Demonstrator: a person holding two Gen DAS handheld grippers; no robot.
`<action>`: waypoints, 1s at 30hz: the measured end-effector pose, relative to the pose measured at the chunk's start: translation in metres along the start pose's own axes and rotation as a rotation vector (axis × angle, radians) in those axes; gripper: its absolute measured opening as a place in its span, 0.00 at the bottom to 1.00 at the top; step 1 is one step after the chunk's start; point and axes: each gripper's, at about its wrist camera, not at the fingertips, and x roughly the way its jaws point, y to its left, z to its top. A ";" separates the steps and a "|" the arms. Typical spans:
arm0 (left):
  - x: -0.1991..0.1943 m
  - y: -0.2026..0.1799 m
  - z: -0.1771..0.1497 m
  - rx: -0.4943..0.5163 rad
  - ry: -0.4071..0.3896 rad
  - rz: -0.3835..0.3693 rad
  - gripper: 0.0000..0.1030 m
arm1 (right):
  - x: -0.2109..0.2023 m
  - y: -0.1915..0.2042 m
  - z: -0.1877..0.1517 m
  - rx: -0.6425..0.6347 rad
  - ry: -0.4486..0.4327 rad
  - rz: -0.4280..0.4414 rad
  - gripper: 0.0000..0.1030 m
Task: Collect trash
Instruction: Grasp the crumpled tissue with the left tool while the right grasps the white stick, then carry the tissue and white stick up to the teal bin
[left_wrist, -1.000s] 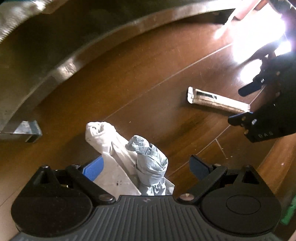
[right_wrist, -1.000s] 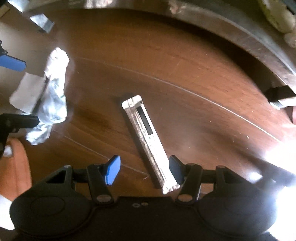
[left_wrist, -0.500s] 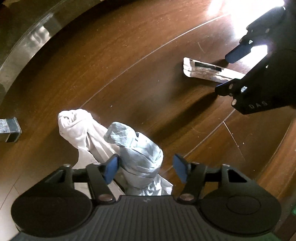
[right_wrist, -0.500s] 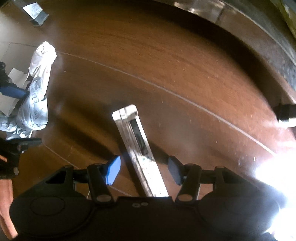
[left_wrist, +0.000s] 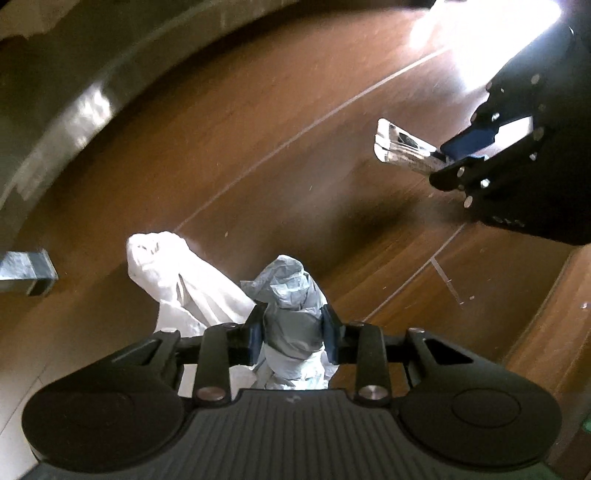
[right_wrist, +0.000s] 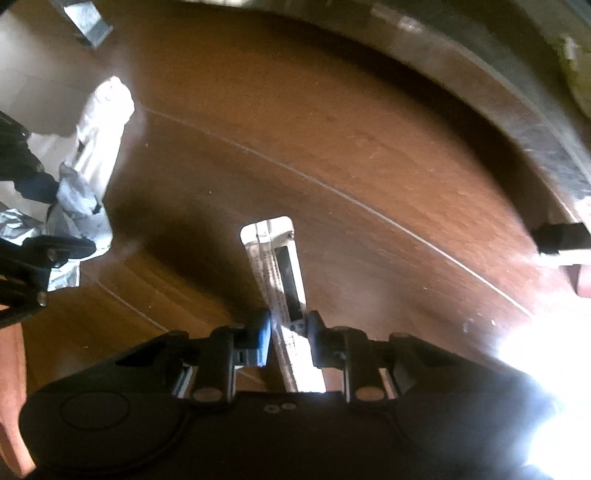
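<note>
A crumpled grey tissue wad (left_wrist: 291, 291) lies on the brown wooden floor (left_wrist: 258, 166), joined to a white crumpled tissue (left_wrist: 177, 273) on its left. My left gripper (left_wrist: 293, 332) points down over it. Its jaws are closing and the pads press the grey wad from both sides. A long silvery wrapper (right_wrist: 277, 251) lies flat on the floor. My right gripper (right_wrist: 290, 328) is closing on the wrapper's near part, with both pads against its edges. The left wrist view shows the right gripper (left_wrist: 458, 155) on the wrapper (left_wrist: 402, 147). The right wrist view shows the tissue (right_wrist: 99, 129) at the left.
A curved metal rim (left_wrist: 74, 110) runs along the far side of the floor, with a square metal foot (left_wrist: 26, 271) at the left. A dark block foot (right_wrist: 557, 236) stands at the right. Bright sun glare (right_wrist: 546, 350) washes out the right side.
Both grippers have closed from wide apart onto their items: the left onto the grey tissue wad, the right onto the silvery wrapper. The left gripper sank closer to the floor.
</note>
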 end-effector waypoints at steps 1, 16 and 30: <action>-0.006 -0.001 0.000 0.005 -0.012 -0.004 0.30 | -0.005 0.001 0.000 0.004 -0.007 0.002 0.18; -0.166 -0.023 0.023 0.047 -0.199 -0.017 0.29 | -0.185 -0.021 -0.014 0.177 -0.232 -0.037 0.17; -0.378 -0.072 0.015 -0.106 -0.506 -0.006 0.29 | -0.408 -0.030 -0.098 0.294 -0.622 -0.065 0.17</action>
